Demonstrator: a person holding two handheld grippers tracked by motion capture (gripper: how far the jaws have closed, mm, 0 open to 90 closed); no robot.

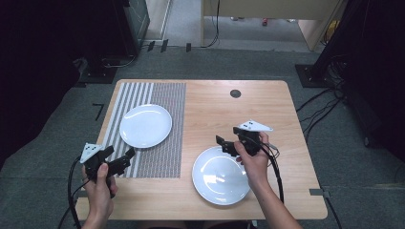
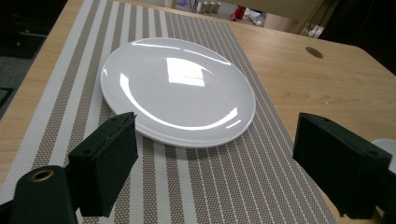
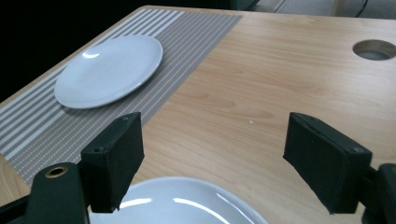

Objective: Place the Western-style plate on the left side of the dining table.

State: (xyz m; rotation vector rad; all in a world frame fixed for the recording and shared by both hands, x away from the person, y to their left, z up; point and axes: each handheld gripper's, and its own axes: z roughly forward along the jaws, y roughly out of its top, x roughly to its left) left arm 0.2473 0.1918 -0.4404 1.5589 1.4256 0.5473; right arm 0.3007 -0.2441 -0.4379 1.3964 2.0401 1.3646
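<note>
A white plate (image 1: 145, 125) lies on a striped grey placemat (image 1: 162, 157) on the left half of the wooden table (image 1: 286, 191). A second white plate (image 1: 219, 176) rests on bare wood at the front right. My left gripper (image 1: 119, 153) is open just short of the placemat plate's near rim; the left gripper view has that plate (image 2: 177, 91) beyond the open left gripper (image 2: 215, 140). My right gripper (image 1: 228, 136) hangs open over the far rim of the second plate (image 3: 187, 200), and between the spread jaws of the right gripper (image 3: 212, 126) is bare wood.
A round cable hole (image 1: 235, 93) sits near the table's far edge. Bare wood stretches between the two plates and along the right side. Dark stands and cables crowd the grey floor around the table.
</note>
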